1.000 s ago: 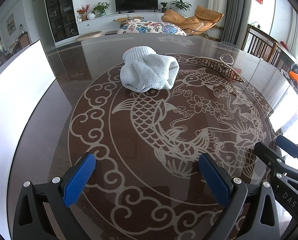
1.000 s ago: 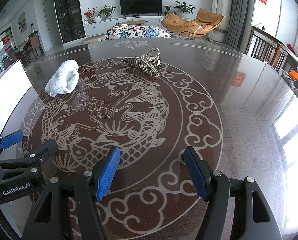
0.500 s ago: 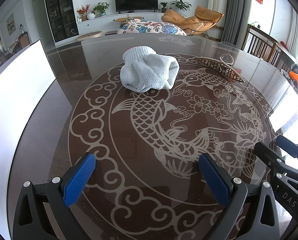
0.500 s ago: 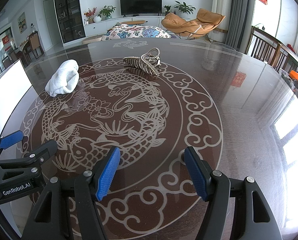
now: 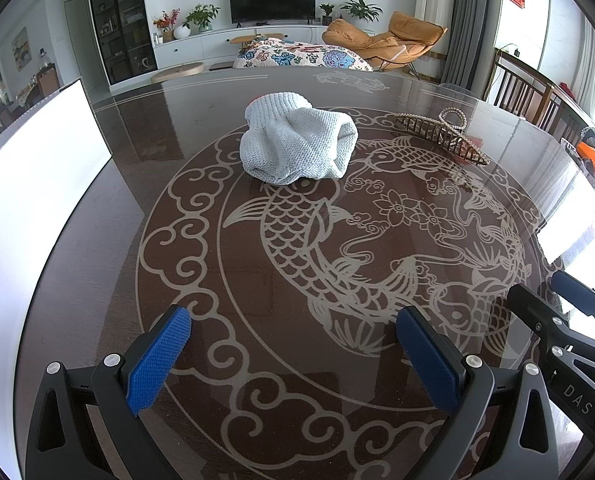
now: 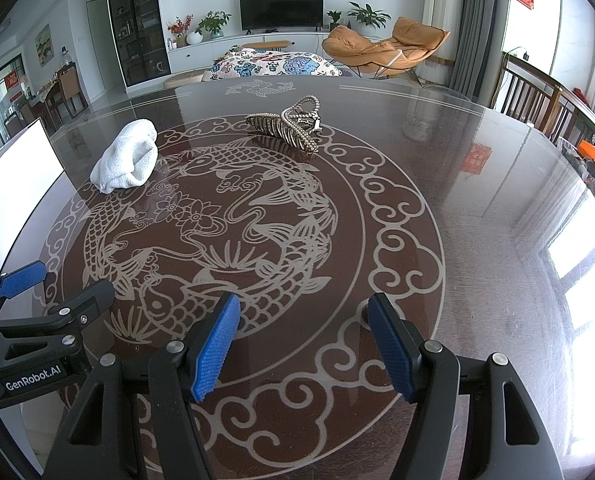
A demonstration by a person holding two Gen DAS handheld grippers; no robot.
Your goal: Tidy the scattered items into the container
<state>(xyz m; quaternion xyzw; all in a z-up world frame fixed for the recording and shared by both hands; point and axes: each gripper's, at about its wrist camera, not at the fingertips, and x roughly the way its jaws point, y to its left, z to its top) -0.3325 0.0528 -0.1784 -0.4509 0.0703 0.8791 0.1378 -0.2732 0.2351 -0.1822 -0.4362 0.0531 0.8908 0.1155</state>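
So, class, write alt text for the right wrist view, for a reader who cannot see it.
The right hand-held gripper, open and empty, hovers over a dark glass table patterned with fish and clouds. Farther off lie a gold hair claw and, to its left, a rolled white knit item. The left hand-held gripper shows at the left edge.

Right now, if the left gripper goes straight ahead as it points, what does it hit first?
Likely the knitted sock, roughly centred ahead of the open left gripper. Only bare table lies between. The hair claw sits off right; depth is uncertain.
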